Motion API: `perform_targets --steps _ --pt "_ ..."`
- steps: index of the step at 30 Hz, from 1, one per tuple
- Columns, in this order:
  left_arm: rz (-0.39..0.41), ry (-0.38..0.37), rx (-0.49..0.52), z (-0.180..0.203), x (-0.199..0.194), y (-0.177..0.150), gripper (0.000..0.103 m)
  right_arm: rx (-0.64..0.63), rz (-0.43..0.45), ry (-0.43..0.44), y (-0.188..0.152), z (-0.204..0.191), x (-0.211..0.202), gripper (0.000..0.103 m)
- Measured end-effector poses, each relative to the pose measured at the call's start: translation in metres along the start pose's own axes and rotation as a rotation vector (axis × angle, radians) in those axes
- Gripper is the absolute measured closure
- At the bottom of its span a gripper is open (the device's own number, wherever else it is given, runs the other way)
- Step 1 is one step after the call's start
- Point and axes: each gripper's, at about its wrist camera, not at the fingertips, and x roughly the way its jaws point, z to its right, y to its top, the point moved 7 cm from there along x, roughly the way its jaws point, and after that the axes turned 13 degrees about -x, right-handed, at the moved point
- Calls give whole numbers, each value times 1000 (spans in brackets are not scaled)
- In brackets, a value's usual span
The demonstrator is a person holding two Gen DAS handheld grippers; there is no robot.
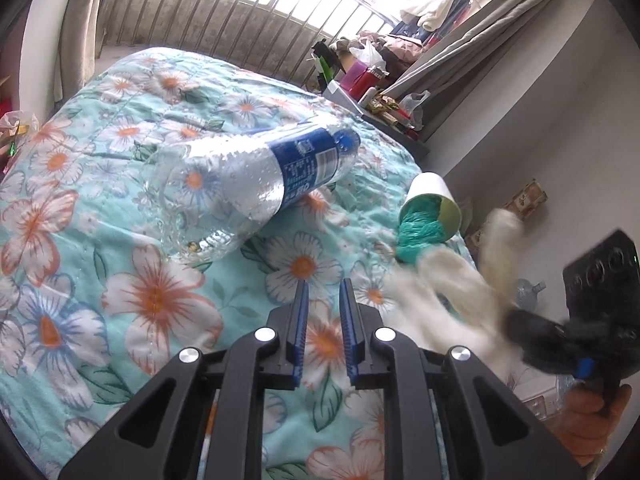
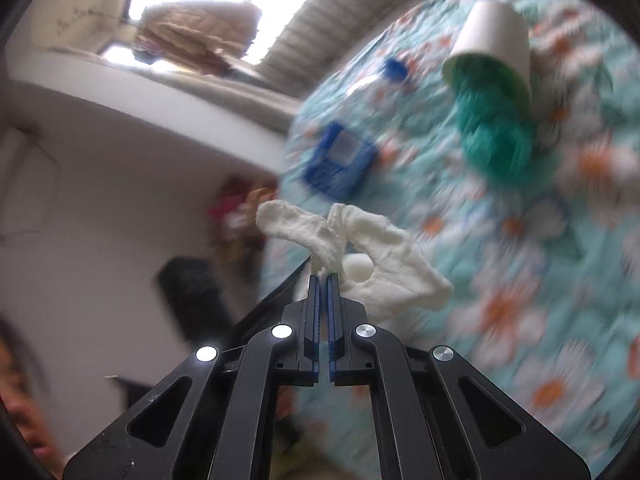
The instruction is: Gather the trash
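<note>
A clear plastic bottle [image 1: 248,184] with a blue label and cap lies on its side on the flowered bedspread [image 1: 120,280], ahead of my left gripper [image 1: 324,284]. That gripper's jaws stand a little apart with nothing between them. To the right, a white paper cup [image 1: 434,204] lies tipped over, with a green crumpled bag [image 1: 416,236] spilling out of it. My right gripper [image 2: 324,278] is shut on a white cloth [image 2: 384,256], which hangs off the bed's edge. In the blurred right wrist view, the cup [image 2: 494,36], green bag [image 2: 496,136] and bottle [image 2: 344,156] lie beyond it.
A cluttered ledge [image 1: 372,92] with bags and boxes runs along the wall past the bed's far right corner. A water jug [image 1: 530,294] stands on the floor right of the bed. A gloved hand [image 1: 592,420] holds the right gripper. A person's head [image 2: 20,392] is at the lower left.
</note>
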Motion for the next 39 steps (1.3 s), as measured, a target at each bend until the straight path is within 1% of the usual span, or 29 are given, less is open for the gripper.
perform_targets --steps 2,4,6,7,8,9,10,11,12,13,15,17,20,21,22,24,26,28,30,32,34,36,39 --pt "2 -8 11 5 -4 -1 88 48 -5 94 -14 -7 -12 101" --pt "0 -15 15 10 -5 -2 88 143 -3 198 -33 -8 -25 100" --pt "-4 -16 24 14 -4 -5 88 234 -9 257 -49 -7 -27 97" --pt "-9 -14 27 16 -2 -5 88 293 -14 253 -60 1 -28 97" --pt "-14 -12 32 18 0 -6 88 318 -19 225 -65 8 -29 97" --pt "-19 -12 37 21 2 -7 88 331 -18 159 -71 19 -30 97" --pt "-23 -11 43 24 6 -7 88 348 0 45 -75 35 -34 96" --pt "-26 -12 49 26 10 -6 88 353 19 -26 -77 46 -38 96" --pt "-27 -12 55 29 12 -6 88 344 49 -93 -75 57 -43 96" --pt "-28 -11 60 32 15 -6 88 334 96 -184 -72 68 -51 96" --pt "-28 -13 66 36 18 -6 88 308 156 -318 -66 79 -63 96" --pt "-28 -13 75 42 22 -5 88 266 203 -420 -60 82 -73 96" --pt "-37 -21 84 51 31 -4 88 201 248 -504 -55 79 -78 96" --pt "-43 -21 85 54 35 -4 88 188 258 -528 -56 79 -84 92" --pt "-49 -15 88 58 40 -4 88 175 272 -557 -55 78 -88 82" --pt "-57 -12 86 64 50 -4 88 176 297 -570 -60 81 -100 70" --pt "-64 -25 82 73 60 -2 83 186 308 -570 -61 87 -107 69" --pt "-61 -32 83 80 70 1 70 201 304 -560 -66 95 -117 67" --pt "-59 -19 98 86 81 3 69 212 303 -555 -71 102 -120 67" --pt "-74 -12 123 94 96 4 66 215 307 -555 -77 105 -125 66" --pt "-99 -5 130 98 111 5 62 223 310 -547 -77 111 -117 65" --pt "-101 5 137 101 124 7 60 227 310 -542 -79 112 -119 65" --pt "-101 -14 129 105 134 10 59 234 307 -530 -81 112 -120 65"
